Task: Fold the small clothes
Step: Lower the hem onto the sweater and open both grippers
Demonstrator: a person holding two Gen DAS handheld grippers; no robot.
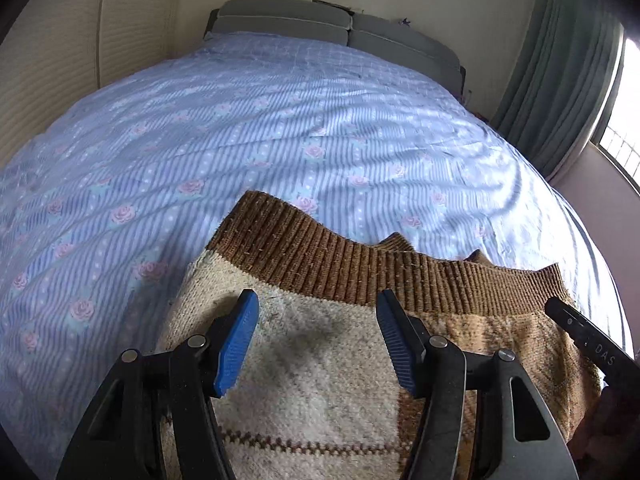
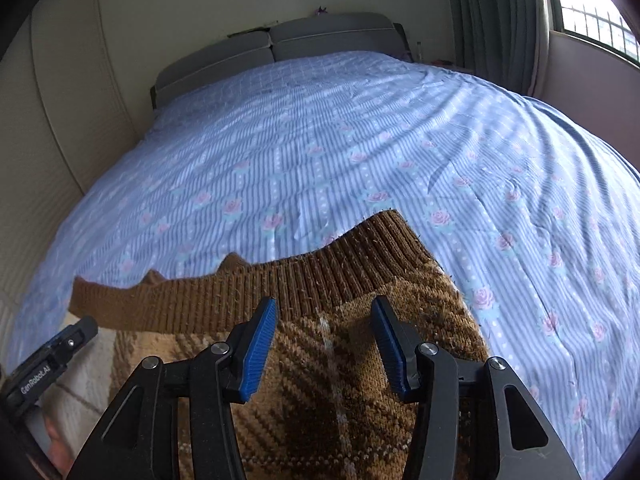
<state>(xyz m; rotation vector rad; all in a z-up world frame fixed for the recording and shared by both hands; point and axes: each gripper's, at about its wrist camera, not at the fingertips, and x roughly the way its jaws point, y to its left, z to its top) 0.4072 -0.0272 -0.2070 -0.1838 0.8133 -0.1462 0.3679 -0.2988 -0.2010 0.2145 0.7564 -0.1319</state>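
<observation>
1. A knitted sweater (image 1: 320,380) is laid on the blue rose-patterned bedspread (image 1: 240,140), near the bed's close edge, with its brown ribbed hem (image 1: 360,268) turned towards the headboard (image 1: 320,24).
2. The left gripper (image 1: 316,344) is held over the cream panel just short of the hem; its jaws are parted about halfway and nothing is gripped between the blue pads (image 1: 236,348).
3. The right gripper (image 2: 324,344) is held over the brown plaid panel (image 2: 320,380), likewise half open and empty.
4. The knit is judged to be thick, soft and fairly light, limp enough to sag when lifted, yet fuzzy enough not to slip from ribbed pads.
5. The ribbed hem is judged the best place to be taken hold of: it is denser than the body, and its two outer corners are clearly exposed.
6. Stretching or snagging of loose yarn is to be expected if only one layer is pinched.
7. In the left wrist view, the cream half and a zigzag band (image 1: 280,444) are shown, with the other gripper's tip at the right edge.
8. In the right wrist view, the plaid half, the hem's raised right corner (image 2: 384,232) and the window (image 2: 592,12) are shown instead.
</observation>
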